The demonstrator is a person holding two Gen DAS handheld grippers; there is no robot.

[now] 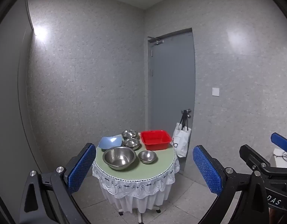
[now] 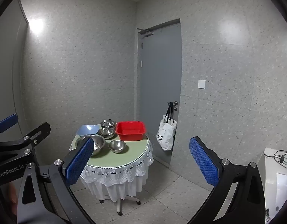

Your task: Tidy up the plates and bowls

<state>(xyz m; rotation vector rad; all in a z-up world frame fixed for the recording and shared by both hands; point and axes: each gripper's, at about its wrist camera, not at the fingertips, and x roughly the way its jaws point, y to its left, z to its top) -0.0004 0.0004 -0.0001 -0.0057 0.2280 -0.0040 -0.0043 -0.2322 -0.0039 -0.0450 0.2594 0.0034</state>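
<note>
Red tub point(image 1: 155, 139), pale blue plate point(image 1: 109, 142), steel-grey bowls point(image 1: 119, 157), green tabletop point(image 1: 136, 169) (white lace skirt), blue-padded left gripper point(image 1: 144, 169).

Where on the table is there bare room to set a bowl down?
The near edge of the table is bare, in front of the large steel bowl and small steel bowl. A narrower strip lies right of the small bowl, below the red tub. The back left is crowded: blue plate and two steel bowls.

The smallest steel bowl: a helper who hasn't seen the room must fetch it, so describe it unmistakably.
On the round table with the lacy white skirt, look just in front of the red tub. The smallest steel bowl sits alone there, right of the biggest steel bowl, unlike the two stacked-looking ones behind.
</note>
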